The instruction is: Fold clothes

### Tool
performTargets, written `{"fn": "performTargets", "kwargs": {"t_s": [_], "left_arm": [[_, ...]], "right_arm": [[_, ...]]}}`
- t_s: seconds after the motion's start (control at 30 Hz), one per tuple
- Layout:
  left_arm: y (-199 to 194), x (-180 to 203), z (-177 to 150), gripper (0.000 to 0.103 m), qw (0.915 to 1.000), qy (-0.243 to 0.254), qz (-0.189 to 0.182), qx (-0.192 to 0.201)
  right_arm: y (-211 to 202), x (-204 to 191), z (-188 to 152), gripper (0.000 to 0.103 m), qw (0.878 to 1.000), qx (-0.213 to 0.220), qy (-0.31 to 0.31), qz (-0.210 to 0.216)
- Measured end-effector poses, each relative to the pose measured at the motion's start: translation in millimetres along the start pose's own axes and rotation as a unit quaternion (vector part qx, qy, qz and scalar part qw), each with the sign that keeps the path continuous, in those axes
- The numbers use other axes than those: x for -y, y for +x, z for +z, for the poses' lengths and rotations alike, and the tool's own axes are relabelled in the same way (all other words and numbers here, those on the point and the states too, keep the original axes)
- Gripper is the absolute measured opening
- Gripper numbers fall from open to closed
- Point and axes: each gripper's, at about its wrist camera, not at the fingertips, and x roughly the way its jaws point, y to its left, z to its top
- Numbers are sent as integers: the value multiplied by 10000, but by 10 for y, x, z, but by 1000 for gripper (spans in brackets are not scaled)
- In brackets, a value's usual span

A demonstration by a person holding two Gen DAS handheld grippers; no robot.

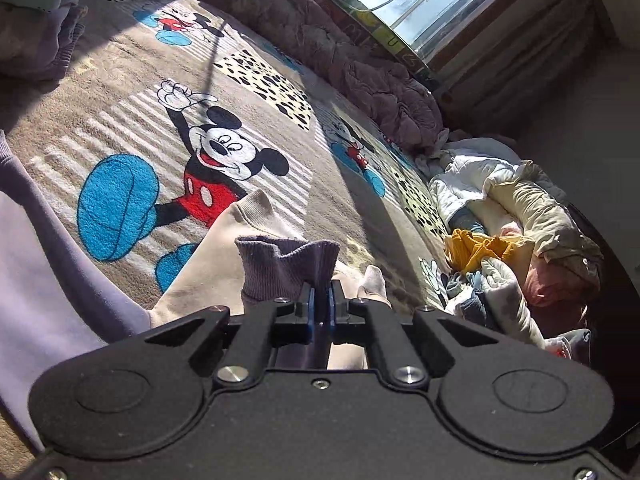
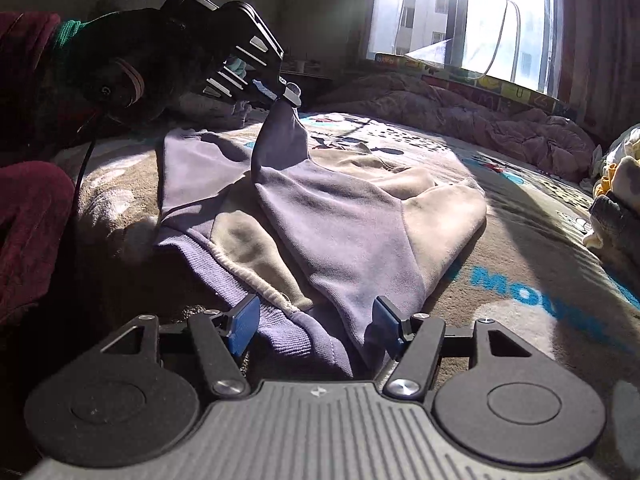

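Note:
A purple and beige sweatshirt lies spread on a Mickey Mouse blanket. My left gripper is shut on the sleeve's purple ribbed cuff. In the right wrist view this left gripper holds the sleeve lifted above the garment at the upper left. My right gripper sits low at the near edge, jaws open. The ribbed purple hem and a fold of the body lie between its blue pads.
A pile of mixed clothes lies at the blanket's right side, also seen as the clothes pile. A crumpled pink quilt runs under the window. A person's dark red sleeve is at the left.

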Motion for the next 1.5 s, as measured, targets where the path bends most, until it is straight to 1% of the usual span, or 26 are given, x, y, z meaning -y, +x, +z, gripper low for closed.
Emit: {"fn": "performTargets", "kwargs": {"t_s": [0.07, 0.17, 0.27, 0.47, 0.63, 0.97, 1.13, 1.3, 1.43, 1.47, 1.5], "left_arm": [[93, 171, 55, 4, 9999, 32, -110, 19], [294, 365, 105, 3, 9999, 73, -151, -9], [518, 520, 104, 3, 9997, 33, -217, -107], [927, 774, 54, 3, 9993, 82, -234, -267], [1214, 920, -8, 3, 9990, 220, -109, -368], [1679, 1107, -194, 3, 9956, 767, 200, -502], [1871, 1172, -314, 3, 9907, 1169, 423, -558], [2035, 1245, -447, 3, 9831, 1614, 607, -613], [2123, 1278, -523, 3, 9785, 1831, 694, -644], [2138, 1289, -539, 3, 9769, 1907, 714, -640], [2166, 1316, -563, 3, 9734, 2056, 790, -630]], "right_arm": [[0, 10, -7, 63, 10000, -13, 27, 39], [-17, 57, -22, 63, 9998, -10, 160, 145], [-20, 97, -41, 63, 9994, -16, 262, 232], [-18, 115, -55, 64, 9988, -31, 338, 357], [-19, 159, -65, 64, 9977, -29, 476, 474], [-18, 230, -70, 65, 9956, -20, 675, 647], [-9, 298, -71, 66, 9931, -1, 893, 765], [3, 330, -74, 67, 9909, 10, 1047, 850], [24, 346, -81, 67, 9897, 7, 1112, 897], [33, 348, -79, 67, 9894, 6, 1129, 908], [39, 350, -78, 68, 9892, 6, 1145, 918]]}}
